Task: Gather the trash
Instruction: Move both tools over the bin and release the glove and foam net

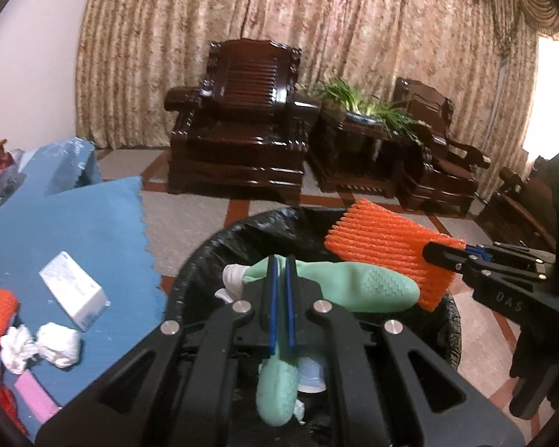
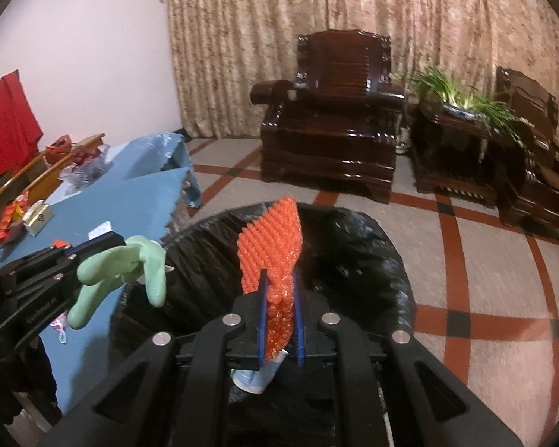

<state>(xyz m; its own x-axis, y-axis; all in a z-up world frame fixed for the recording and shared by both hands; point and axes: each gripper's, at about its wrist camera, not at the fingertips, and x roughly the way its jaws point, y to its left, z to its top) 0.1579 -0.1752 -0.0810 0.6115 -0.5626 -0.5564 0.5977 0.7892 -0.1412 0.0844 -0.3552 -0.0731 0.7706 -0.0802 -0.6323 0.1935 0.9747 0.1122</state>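
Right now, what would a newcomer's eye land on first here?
The bright orange foam net pinched in the right tongs and the mint-green rubber glove in the left tongs, both over the black-lined trash bin. Left of the bin, crumpled tissues lie on the blue tablecloth.

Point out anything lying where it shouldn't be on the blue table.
Crumpled white tissues and a small white box lie loose on the blue table, near its front left corner: litter not yet in the black-lined bin.
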